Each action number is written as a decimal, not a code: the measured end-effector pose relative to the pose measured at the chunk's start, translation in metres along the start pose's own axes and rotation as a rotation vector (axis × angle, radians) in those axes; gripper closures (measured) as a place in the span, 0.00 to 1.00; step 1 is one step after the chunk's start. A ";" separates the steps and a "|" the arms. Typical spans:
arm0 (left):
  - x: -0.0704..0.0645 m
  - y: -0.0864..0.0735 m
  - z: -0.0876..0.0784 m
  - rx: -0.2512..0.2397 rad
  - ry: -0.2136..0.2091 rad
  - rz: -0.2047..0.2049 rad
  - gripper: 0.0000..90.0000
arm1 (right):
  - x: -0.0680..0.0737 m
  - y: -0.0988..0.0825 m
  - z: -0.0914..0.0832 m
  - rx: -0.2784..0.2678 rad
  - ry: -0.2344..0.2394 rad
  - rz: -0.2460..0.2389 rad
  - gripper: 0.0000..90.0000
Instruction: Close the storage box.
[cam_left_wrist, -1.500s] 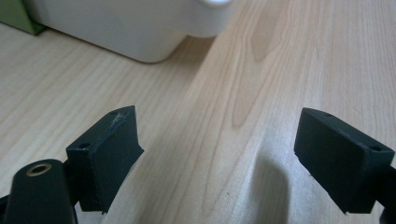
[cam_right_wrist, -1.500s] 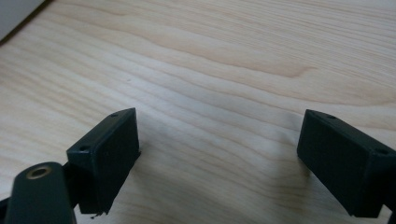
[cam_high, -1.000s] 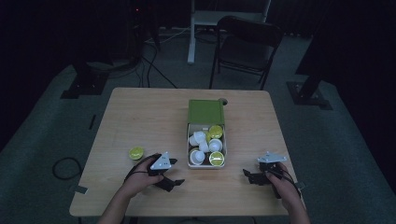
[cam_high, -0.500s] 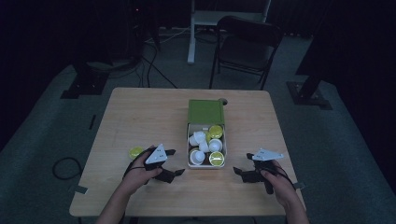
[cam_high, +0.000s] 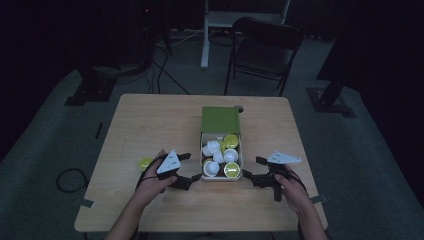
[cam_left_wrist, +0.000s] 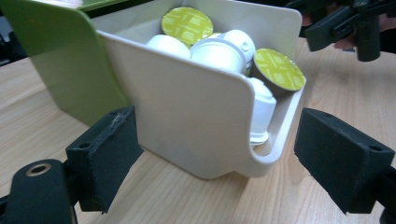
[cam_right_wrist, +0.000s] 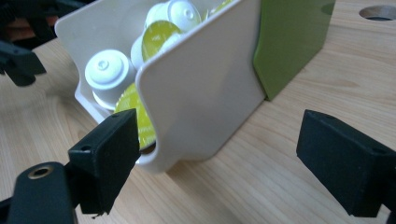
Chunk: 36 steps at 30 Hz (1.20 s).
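A white tray slides out of a green box at the table's middle and holds several white and yellow-green capsules. My left gripper stands open just left of the tray's front corner, and its view shows the tray wall ahead between its wide-spread jaws. My right gripper is open to the right of the tray. Its view has the tray's other corner in front of empty jaws. A loose yellow-green capsule lies on the table beside my left hand.
The wooden table has a round cable hole behind the box. A dark chair and a desk frame stand beyond the far edge. Cables run over the floor at the left.
My right gripper has drifted left toward the tray and risen a little. My left hand has shifted slightly, and the loose capsule beside it shows again.
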<state>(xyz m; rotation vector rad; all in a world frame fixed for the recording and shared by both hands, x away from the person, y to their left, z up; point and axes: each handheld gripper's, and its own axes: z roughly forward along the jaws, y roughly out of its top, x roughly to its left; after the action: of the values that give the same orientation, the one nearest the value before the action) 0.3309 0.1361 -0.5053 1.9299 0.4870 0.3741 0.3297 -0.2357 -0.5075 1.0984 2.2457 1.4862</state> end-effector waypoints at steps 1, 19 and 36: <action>0.000 0.000 0.001 0.003 -0.001 0.001 0.16 | 0.000 0.001 0.001 -0.003 0.002 -0.008 0.15; 0.009 0.003 0.011 0.007 0.044 0.010 0.16 | -0.006 0.007 0.013 0.000 0.031 -0.017 0.14; 0.018 0.007 0.017 0.017 0.034 0.004 0.12 | -0.009 0.009 0.015 0.015 0.039 0.005 0.13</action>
<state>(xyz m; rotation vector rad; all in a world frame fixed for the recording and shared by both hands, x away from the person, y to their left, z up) 0.3559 0.1294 -0.5045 1.9436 0.5096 0.4076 0.3483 -0.2303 -0.5084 1.0888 2.2853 1.5077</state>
